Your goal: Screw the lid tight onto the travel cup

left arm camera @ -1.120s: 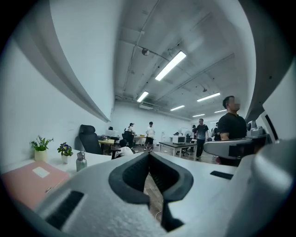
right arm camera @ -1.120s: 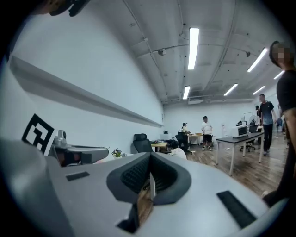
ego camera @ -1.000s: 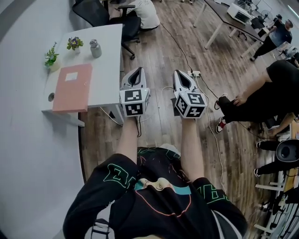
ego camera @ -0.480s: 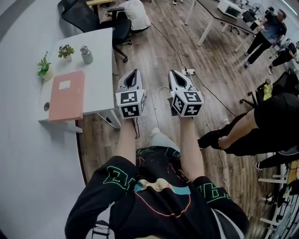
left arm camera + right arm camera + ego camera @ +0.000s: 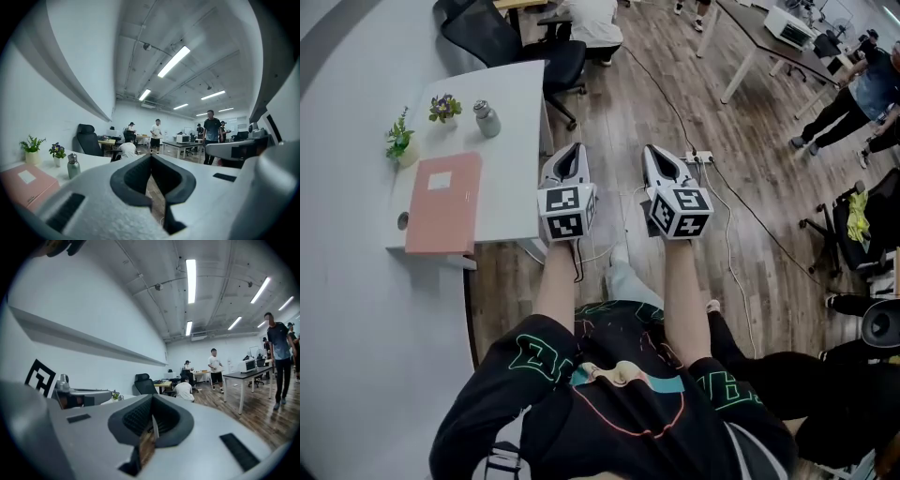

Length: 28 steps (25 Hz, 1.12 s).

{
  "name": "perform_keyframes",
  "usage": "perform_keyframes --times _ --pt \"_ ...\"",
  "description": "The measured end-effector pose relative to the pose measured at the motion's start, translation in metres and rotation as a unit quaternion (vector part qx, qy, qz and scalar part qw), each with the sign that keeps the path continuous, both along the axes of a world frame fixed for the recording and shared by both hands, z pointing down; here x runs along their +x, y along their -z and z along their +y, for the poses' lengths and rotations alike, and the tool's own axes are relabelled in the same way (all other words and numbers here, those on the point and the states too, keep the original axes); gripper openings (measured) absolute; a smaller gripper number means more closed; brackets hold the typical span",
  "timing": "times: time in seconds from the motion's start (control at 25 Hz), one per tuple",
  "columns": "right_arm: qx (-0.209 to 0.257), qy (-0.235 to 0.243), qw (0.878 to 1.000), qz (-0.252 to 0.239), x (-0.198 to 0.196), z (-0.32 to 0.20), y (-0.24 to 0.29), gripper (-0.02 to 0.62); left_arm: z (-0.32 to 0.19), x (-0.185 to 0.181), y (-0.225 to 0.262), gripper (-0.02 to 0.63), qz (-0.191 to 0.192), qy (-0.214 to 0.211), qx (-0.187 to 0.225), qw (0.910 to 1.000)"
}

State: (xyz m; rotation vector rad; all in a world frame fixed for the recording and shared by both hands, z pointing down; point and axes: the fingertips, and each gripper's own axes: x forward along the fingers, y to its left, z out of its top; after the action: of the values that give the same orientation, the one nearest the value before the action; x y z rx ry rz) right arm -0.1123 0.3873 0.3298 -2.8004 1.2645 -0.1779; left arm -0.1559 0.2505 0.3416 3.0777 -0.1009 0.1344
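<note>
1. The travel cup (image 5: 487,119) stands on the white table (image 5: 514,141). It is ahead of the left gripper's finger tips and off to their left side, well apart from them. It is even farther from the right gripper's finger tips.
2. The cup looks like shiny metal, so I think it is hard and smooth and could slip. It looks small, so it is likely light and could tip over if bumped.
3. The lid (image 5: 482,107) sits on top of the cup. I cannot tell if it is tight.
4. A good plan is to hold the round body with one pair of fingers. The other pair can take the lid by its sides to turn it.
5. The cup stands up straight. Its long side runs up and down, and the lid end points up.
6. The left gripper (image 5: 572,150) has its fingers pressed together with nothing between them.
7. The right gripper (image 5: 652,150) is pressed together too, and empty.
8. Both point level, out over the wood floor (image 5: 619,103), just past the table's edge.
9. Farther left of the fingers lie a pink folder (image 5: 442,202) and two little plants (image 5: 445,86).
</note>
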Motion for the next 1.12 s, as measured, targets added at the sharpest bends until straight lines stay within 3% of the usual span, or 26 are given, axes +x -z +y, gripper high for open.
perform_keyframes --times 0.32,0.6,0.88,1.12 --pt "-0.014 -0.001 0.999 -0.037 0.079 -0.006 -0.02 0.005 -0.001 0.069 -0.027 0.006 -0.029 -0.004 -0.024 0.9993" --pt "-0.049 0.029 0.997 -0.055 0.135 -0.029 -0.053 0.005 -0.038 0.124 -0.068 0.006 -0.059 0.04 -0.065 0.9953" --pt "-0.064 0.031 0.995 -0.073 0.206 -0.026 -0.072 0.006 -0.018 0.193 -0.092 0.006 -0.065 0.022 -0.086 0.9939" --pt "-0.064 0.065 0.993 -0.073 0.254 -0.049 -0.076 0.006 -0.039 0.233 -0.095 0.006 -0.063 0.056 -0.09 0.9924"
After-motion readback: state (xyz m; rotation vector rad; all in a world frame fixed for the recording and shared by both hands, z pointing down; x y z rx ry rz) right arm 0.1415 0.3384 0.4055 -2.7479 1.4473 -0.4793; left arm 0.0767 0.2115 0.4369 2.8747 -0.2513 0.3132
